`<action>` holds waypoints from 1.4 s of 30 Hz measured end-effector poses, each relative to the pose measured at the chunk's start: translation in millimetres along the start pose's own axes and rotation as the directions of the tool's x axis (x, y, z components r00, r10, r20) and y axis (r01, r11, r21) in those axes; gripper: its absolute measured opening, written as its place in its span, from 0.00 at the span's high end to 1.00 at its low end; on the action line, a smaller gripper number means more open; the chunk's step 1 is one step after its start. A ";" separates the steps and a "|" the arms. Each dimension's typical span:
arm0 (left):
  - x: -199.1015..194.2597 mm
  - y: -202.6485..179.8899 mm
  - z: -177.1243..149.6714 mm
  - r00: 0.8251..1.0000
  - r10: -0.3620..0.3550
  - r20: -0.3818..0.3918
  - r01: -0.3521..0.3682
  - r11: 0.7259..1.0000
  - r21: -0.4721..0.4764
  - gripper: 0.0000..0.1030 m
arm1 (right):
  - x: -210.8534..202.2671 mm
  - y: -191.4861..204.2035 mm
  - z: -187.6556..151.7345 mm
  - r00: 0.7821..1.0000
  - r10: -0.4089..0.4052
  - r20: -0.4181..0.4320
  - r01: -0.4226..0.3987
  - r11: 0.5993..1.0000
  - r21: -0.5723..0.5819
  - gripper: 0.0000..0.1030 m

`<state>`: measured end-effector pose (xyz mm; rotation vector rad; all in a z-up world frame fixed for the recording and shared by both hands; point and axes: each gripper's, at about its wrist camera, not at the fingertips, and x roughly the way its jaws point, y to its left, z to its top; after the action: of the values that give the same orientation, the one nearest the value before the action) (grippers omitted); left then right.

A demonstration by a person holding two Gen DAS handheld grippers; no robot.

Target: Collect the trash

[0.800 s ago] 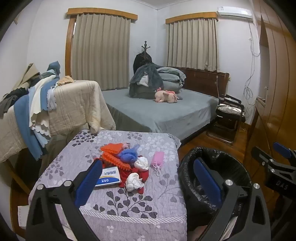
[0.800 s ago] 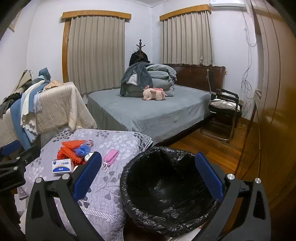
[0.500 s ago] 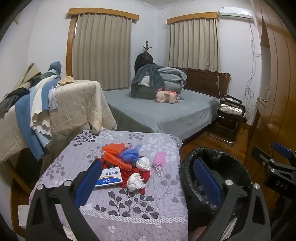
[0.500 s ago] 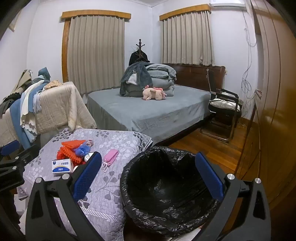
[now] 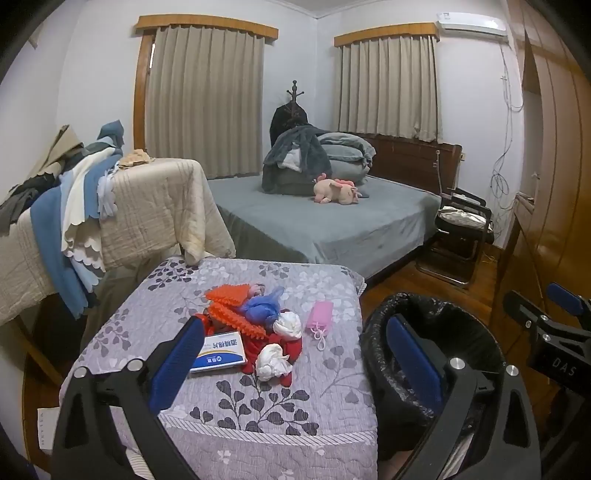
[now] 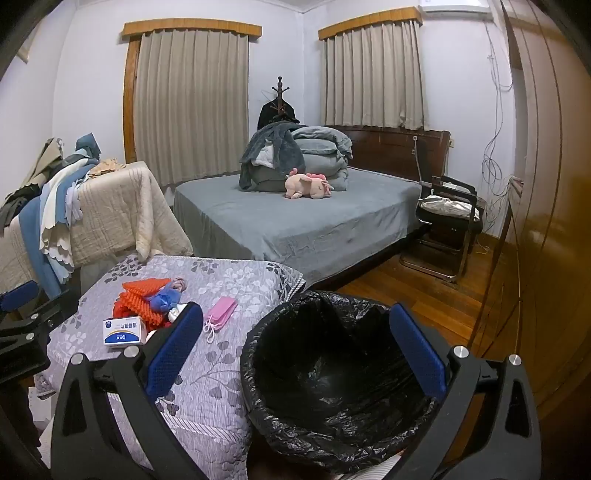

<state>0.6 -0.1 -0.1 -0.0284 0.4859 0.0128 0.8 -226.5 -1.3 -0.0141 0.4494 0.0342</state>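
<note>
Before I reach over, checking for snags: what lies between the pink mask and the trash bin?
Only bare floral quilt and its edge separate the pink mask from the trash bin; the left wrist view shows it.

- A bedroom in a home.
- A bed with a grey sheet and a dark wooden headboard, folded quilts and a pink plush toy on it.
- Beige curtains drawn over two windows, under wooden pelmets.
- A coat stand in the corner with a dark garment hung on it.
- Wooden wardrobe doors on the right, wood floor.
- Clothes and blankets draped at the left.
- An air conditioner high on the wall.
</note>
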 end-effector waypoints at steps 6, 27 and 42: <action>-0.3 0.5 -0.4 1.000 -0.002 -0.002 0.002 1.000 -0.001 0.06 | 0.8 0.9 -0.5 1.000 -0.001 -0.003 0.001 1.000 0.000 0.05; 0.3 0.2 -0.5 1.000 -0.001 -0.006 0.001 1.000 -0.001 0.06 | 2.7 1.0 -2.8 1.000 -0.001 -0.006 0.001 1.000 0.001 0.05; 0.8 0.2 -0.6 1.000 -0.001 -0.009 0.001 1.000 -0.003 0.06 | 3.9 0.6 -3.8 1.000 -0.001 -0.009 0.001 1.000 0.002 0.05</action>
<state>1.0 0.0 -1.1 -0.0313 0.4946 0.0121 2.6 -225.8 -6.3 -0.0123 0.4580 0.0330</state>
